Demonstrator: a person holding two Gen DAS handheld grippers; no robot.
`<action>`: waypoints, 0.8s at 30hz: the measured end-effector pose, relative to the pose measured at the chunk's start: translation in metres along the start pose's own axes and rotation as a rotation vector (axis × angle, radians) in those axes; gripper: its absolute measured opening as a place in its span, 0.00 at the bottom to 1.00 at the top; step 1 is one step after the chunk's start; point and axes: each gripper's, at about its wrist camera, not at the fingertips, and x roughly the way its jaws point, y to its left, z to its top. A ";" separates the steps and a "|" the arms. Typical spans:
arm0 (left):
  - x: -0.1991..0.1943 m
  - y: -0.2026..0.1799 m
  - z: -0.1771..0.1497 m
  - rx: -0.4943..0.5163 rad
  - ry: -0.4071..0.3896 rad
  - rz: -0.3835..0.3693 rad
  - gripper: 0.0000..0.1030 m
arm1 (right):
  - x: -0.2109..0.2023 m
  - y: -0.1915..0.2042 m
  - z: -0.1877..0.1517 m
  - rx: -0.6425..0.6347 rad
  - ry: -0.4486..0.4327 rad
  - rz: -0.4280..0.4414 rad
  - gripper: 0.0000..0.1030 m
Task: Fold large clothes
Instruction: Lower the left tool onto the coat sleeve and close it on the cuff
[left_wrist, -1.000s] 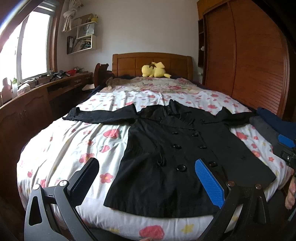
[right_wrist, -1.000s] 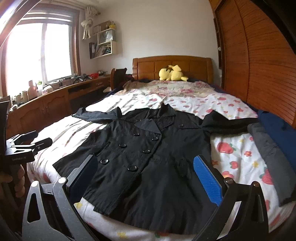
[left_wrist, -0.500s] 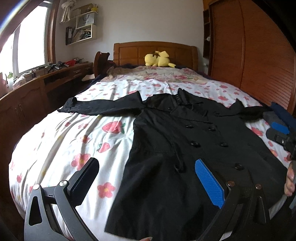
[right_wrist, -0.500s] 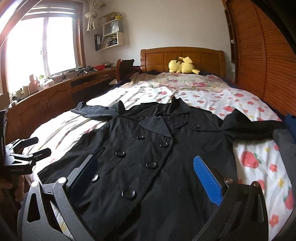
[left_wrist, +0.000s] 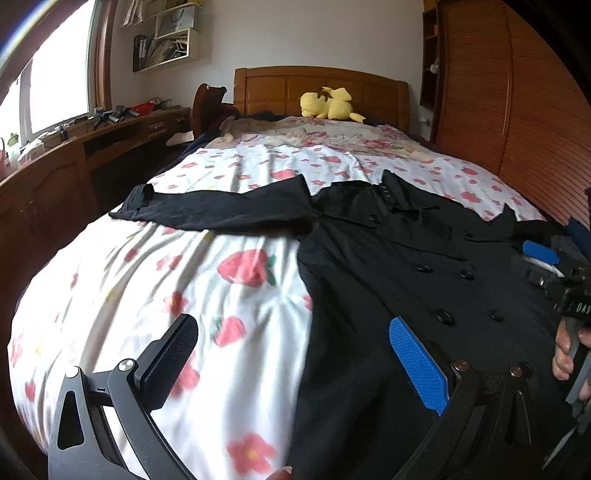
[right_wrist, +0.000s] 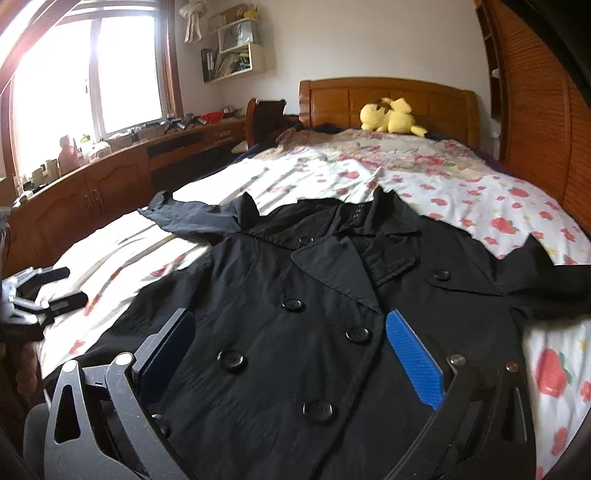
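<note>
A black double-breasted coat (left_wrist: 388, 266) (right_wrist: 314, 302) lies flat and face up on the flowered bed sheet (left_wrist: 207, 288), its sleeves spread to both sides. My left gripper (left_wrist: 295, 354) hovers open over the coat's left edge, half above the sheet, with nothing between its fingers. My right gripper (right_wrist: 291, 343) hangs open just above the coat's buttoned front, empty as well. The left sleeve (left_wrist: 221, 208) stretches toward the bed's left side. In the left wrist view the right gripper (left_wrist: 554, 273) shows at the far right, held by a hand (left_wrist: 569, 354).
A yellow plush toy (right_wrist: 391, 116) sits at the wooden headboard (right_wrist: 388, 96). A wooden desk (right_wrist: 110, 177) with clutter runs under the window on the left. A slatted wardrobe (left_wrist: 517, 110) stands on the right. The left gripper (right_wrist: 40, 295) appears at the bed's left edge.
Both grippers have moved forward and lower over the bed, so the coat looms larger. Both stay open and empty.
</note>
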 end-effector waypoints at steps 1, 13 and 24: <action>0.006 0.003 0.005 0.010 0.000 0.011 1.00 | 0.010 -0.002 -0.001 -0.004 0.014 0.001 1.00; 0.098 0.069 0.061 -0.075 0.054 0.025 1.00 | 0.051 -0.020 -0.026 0.062 0.101 0.062 1.00; 0.189 0.144 0.097 -0.324 0.093 0.095 0.86 | 0.052 -0.021 -0.027 0.067 0.100 0.067 1.00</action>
